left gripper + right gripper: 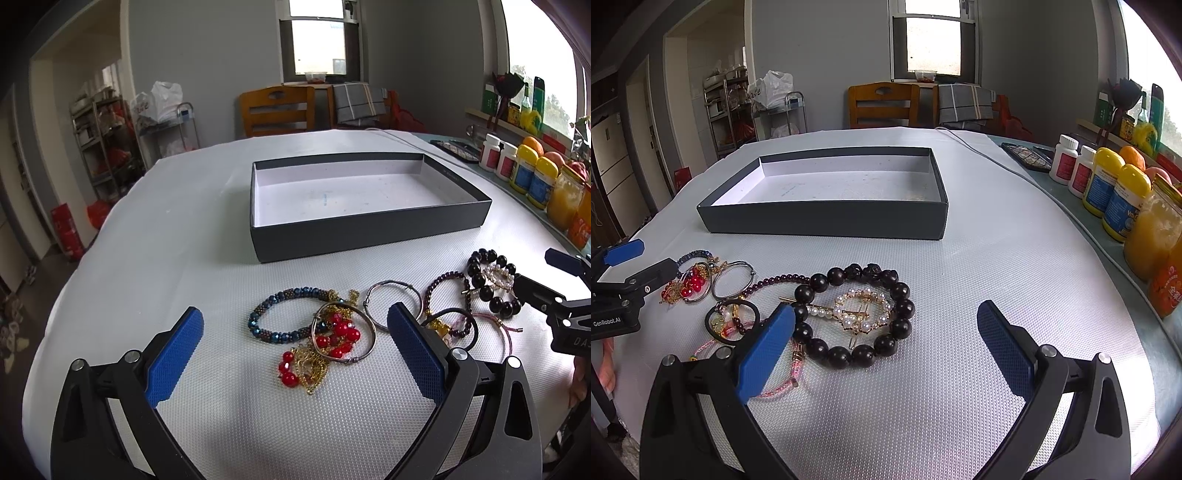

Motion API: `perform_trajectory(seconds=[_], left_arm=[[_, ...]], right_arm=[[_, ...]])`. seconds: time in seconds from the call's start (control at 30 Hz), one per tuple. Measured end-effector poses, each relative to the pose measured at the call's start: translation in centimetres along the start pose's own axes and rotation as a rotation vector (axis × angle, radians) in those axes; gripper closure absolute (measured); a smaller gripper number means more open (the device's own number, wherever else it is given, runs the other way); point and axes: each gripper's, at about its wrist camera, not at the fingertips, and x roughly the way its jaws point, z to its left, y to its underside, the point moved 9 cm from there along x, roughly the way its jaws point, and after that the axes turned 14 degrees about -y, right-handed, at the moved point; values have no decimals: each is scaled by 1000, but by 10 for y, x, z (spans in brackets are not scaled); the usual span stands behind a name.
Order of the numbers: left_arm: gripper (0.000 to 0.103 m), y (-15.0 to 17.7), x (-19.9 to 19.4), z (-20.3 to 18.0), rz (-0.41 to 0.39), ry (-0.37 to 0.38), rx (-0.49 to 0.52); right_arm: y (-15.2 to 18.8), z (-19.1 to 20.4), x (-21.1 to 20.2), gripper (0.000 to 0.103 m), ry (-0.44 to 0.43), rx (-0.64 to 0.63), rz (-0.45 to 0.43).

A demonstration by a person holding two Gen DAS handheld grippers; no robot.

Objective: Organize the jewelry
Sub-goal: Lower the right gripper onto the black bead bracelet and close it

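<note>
Jewelry lies loose in a cluster on the white textured tabletop point(960, 295), in front of a shallow dark box point(827, 221) with a white inside. Readable writing: "GenRobot.AI" on the left claw's body in the right wrist view; "DA" partly visible on the right claw's body in the left wrist view; bottle labels at the right edge too blurred to read. Left claw point(295, 332): blue pads spread wide, holding nothing; blue beaded bracelet point(280, 314), red-bead and gold chain tangle point(317, 354) and silver hoop point(391, 306) lie between and just beyond its tips. Right claw point(886, 328): pads spread wide, holding nothing; dark bead bracelet point(897, 321) with pearl hairpin point(860, 314) inside it lies just beyond the left fingertip; pink cord bracelet point(786, 384) sits partly behind that finger.
</note>
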Motion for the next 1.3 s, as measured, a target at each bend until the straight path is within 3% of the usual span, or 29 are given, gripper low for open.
perform_trajectory(seconds=[0.63, 0.8, 1.0, 1.1, 1.17, 1.2, 1.27, 1.3], left_arm=[[2, 1, 1, 6, 0, -2, -11], [2, -6, -6, 7, -33, -4, 30], [2, -29, -16, 17, -51, 103, -11], [2, -39, -14, 17, -43, 124, -4], [2, -42, -12, 18, -49, 118, 10], [2, -44, -11, 18, -56, 112, 20], [2, -47, -9, 16, -64, 107, 33], [2, -47, -8, 15, -61, 111, 34]], right_arm=[[-1, -1, -2, 6, 10, 3, -27], [0, -7, -4, 6, -37, 38, -7], [-13, -24, -23, 7, -29, 18, -25], [-15, -27, -24, 24, -24, -14, 8], [-14, -27, -19, 45, -31, -32, 35], [-13, -27, -14, 50, -31, -42, 58], [-12, -26, -4, 67, -74, -28, 107], [-12, -25, 1, 70, -100, -25, 126]])
